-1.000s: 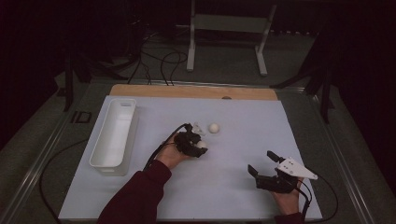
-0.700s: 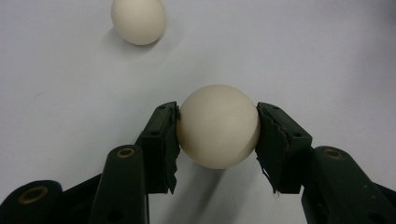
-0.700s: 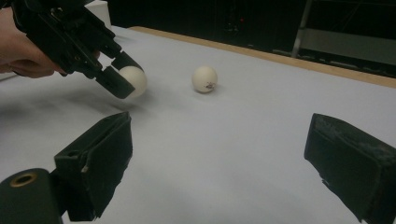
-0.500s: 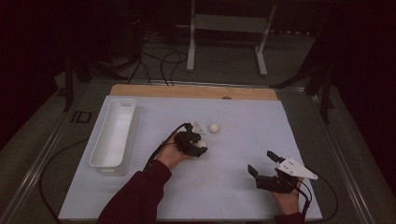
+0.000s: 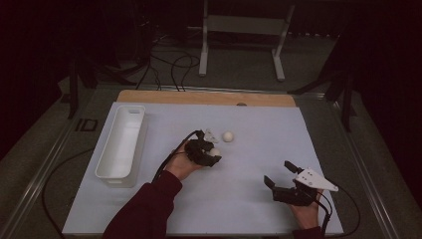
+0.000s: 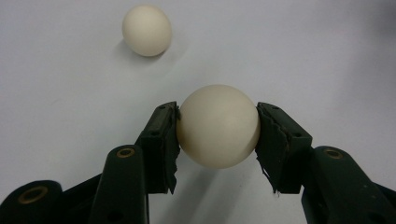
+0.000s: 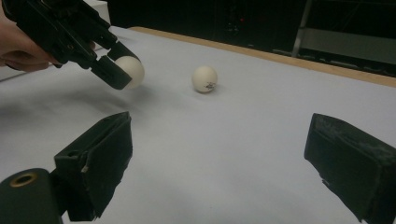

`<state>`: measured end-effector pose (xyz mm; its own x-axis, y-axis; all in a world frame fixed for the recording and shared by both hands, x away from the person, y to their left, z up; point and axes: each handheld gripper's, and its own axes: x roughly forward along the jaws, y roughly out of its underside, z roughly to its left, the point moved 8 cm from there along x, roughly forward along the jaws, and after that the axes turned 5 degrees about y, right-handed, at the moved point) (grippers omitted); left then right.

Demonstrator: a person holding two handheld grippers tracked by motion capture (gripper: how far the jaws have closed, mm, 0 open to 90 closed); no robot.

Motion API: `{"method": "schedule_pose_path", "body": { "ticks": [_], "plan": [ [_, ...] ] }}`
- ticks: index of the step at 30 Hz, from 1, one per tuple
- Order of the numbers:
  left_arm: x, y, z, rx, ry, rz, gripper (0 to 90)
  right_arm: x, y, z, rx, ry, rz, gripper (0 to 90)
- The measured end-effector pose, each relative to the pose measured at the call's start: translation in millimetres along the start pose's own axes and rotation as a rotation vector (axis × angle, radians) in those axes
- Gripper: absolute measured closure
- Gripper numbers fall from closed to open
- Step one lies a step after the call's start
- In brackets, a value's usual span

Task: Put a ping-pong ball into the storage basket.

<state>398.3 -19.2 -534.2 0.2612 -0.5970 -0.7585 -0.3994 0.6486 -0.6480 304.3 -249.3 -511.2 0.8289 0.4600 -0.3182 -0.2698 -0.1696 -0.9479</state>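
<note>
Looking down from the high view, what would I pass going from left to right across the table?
White tray → left tongs gripping a white ball → loose white ball → right tongs, open, over the pale table.

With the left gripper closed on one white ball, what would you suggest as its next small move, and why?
Probably lift it a little and carry it left toward the white bin. The left gripper has both pads pressed on the held ball, so the grasp looks secure. The second ball lies loose on the mat close by, and the right gripper rests open, apart from both balls.
</note>
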Motion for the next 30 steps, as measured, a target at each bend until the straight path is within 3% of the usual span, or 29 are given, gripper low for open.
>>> {"method": "schedule_pose_path", "body": {
  "ticks": [15, 30],
  "plan": [
    [-10.0, -7.2, -3.2, 0.017, -0.016, -0.017, 50.9, 0.3, 0.3, -0.2, 0.0, -0.001, 0.0, 7.6],
    [-17.8, -11.4, -3.4, 0.009, -0.023, -0.031, 50.9, 0.1, 0.3, -0.3, 0.0, -0.001, 0.0, 7.6]
  ]
}}
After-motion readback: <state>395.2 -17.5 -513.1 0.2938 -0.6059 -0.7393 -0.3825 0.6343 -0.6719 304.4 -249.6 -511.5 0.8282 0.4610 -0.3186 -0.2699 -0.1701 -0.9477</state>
